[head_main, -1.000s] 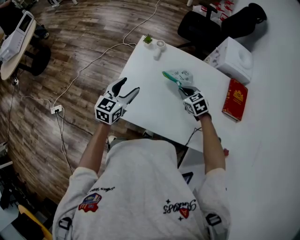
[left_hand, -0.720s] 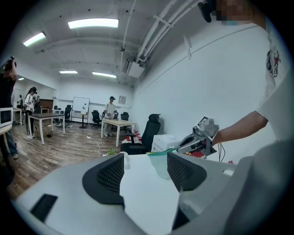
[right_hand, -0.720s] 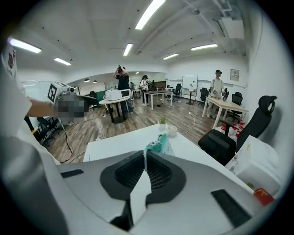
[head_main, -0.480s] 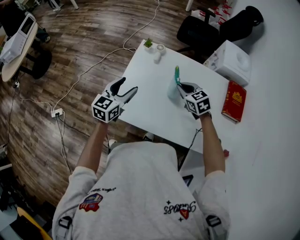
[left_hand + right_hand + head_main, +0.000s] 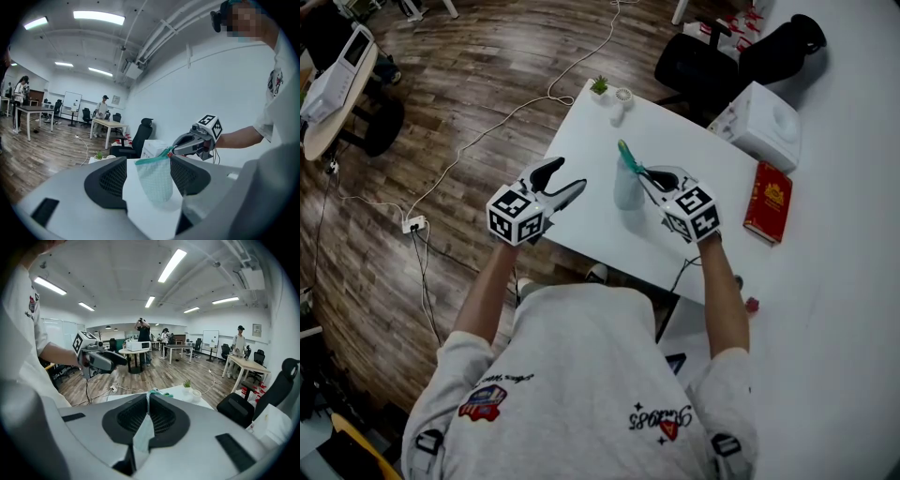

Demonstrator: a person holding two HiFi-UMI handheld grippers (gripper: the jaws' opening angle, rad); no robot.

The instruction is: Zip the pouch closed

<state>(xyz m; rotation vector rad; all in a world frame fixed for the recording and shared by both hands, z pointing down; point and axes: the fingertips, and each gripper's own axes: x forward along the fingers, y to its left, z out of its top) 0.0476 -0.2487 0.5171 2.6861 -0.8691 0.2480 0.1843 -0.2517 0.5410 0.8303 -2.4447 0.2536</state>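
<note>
Right gripper (image 5: 649, 176) tilted downward, jaws clamped on teal zip edge (image 5: 625, 153) of pale translucent mesh pouch (image 5: 626, 189), which hangs limp above the middle of the white rectangular table (image 5: 600, 127). Left gripper (image 5: 568, 176) near level at table's left edge, jaws apart, empty.

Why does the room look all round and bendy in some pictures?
Left gripper view and right gripper view: wide-angle lenses curve the ceiling lights and walls, and darken the corners. Head view: less bent, evenly lit, with the pouch clear against the white table.

Left claw (image 5: 566, 176) wide, right claw (image 5: 643, 174) clamped
</note>
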